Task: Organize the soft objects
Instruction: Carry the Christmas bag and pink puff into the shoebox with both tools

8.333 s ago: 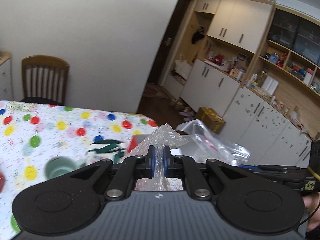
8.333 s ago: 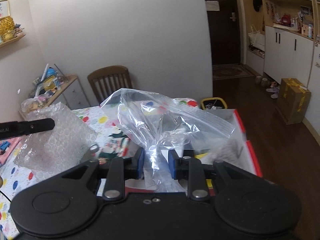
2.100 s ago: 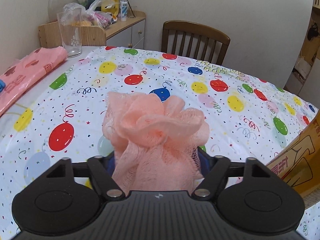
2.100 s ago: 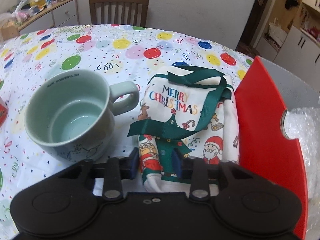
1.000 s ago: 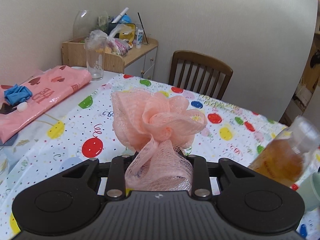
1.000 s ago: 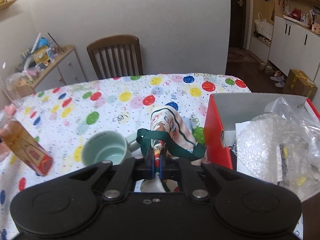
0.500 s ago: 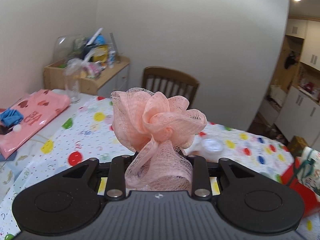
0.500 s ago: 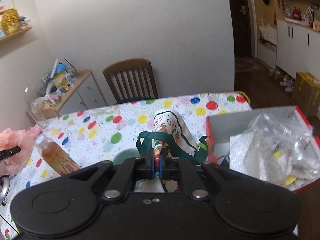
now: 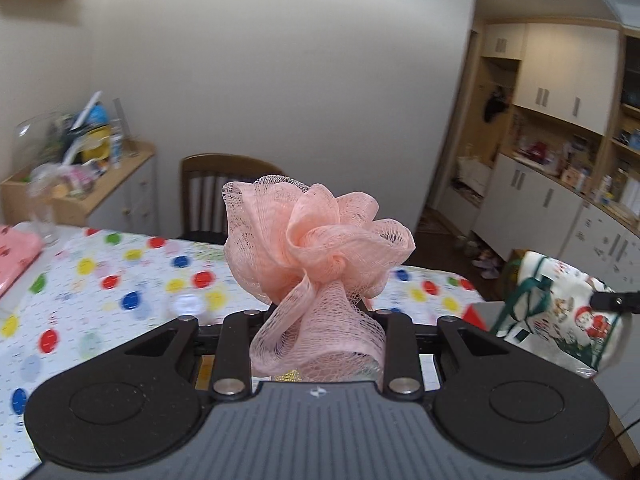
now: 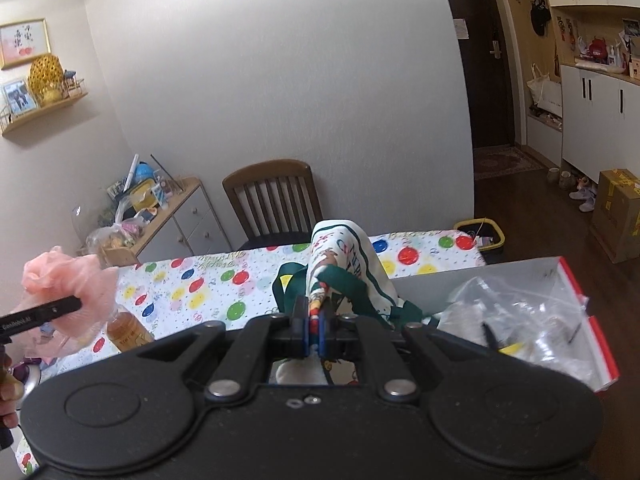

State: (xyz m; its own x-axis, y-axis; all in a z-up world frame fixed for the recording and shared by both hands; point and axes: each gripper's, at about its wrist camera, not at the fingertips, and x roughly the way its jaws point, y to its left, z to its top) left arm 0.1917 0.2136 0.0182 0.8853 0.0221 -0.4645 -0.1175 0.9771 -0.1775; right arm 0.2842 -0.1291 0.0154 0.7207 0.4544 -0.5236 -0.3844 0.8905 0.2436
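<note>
The peach mesh bath pouf (image 9: 316, 248) is clamped at its gathered base in the left claw (image 9: 318, 334), its ruffled head standing up above the jaws and clear of the worktop (image 9: 100, 280). In the right wrist view the same pouf (image 10: 68, 292) shows at the far left, held in the air above an amber bottle (image 10: 128, 332) that stands on the worktop.

The Christmas-print pouch (image 10: 344, 268), white cloth with a green ribbon, is pinched by a fold of its fabric in the right claw (image 10: 316, 334), whose jaws are clenched almost together on it. The pouch hangs raised off the worktop, just left of the red-sided box (image 10: 584, 304). In the left wrist view the pouch (image 9: 560, 316) appears at the right edge with a black claw tip against it.

The box sits at the right end of the worktop and holds crumpled clear plastic bags (image 10: 516, 320). The worktop wears a white cloth printed with coloured balloons. A brown wooden chair (image 10: 276, 200) stands at its far side against the pale wall, and a cluttered low cabinet (image 10: 168, 216) is to the far left. A folded pink cloth (image 9: 16, 256) lies at the left edge of the worktop, with a clear drinking glass (image 9: 44, 212) beside it.
</note>
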